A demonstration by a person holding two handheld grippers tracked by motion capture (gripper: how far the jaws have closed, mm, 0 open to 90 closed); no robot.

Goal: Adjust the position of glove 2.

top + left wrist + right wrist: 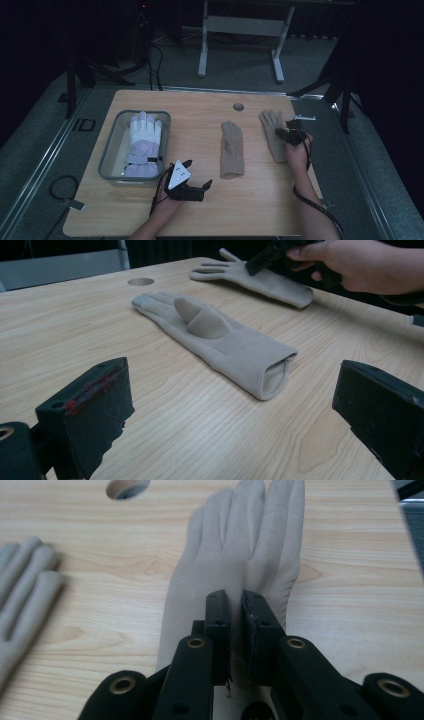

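R gripper (289,134) sits on the far beige glove (273,135) at the table's (200,210) right edge, jaws pressed together w/ a fold of the glove's fabric pinched between them, as the right gripper view shows. Pinching mid-palage looks meant to lift it w/o dragging the fingers. L gripper (197,182) hovers low over the table near the front, jaws spread wide, nothing between them; it points at the cuff of the near beige glove (232,150), which lies flat mid-table, thumb folded over the palm, well apart from the other. Probably lined up for that cuff next.

Clear bin (111,150) on the left holds a white-and-lilac ski glove (143,142), fingers pointing away; it takes up most of the bin. Likely the beige pair is headed there too, tho room looks tight.
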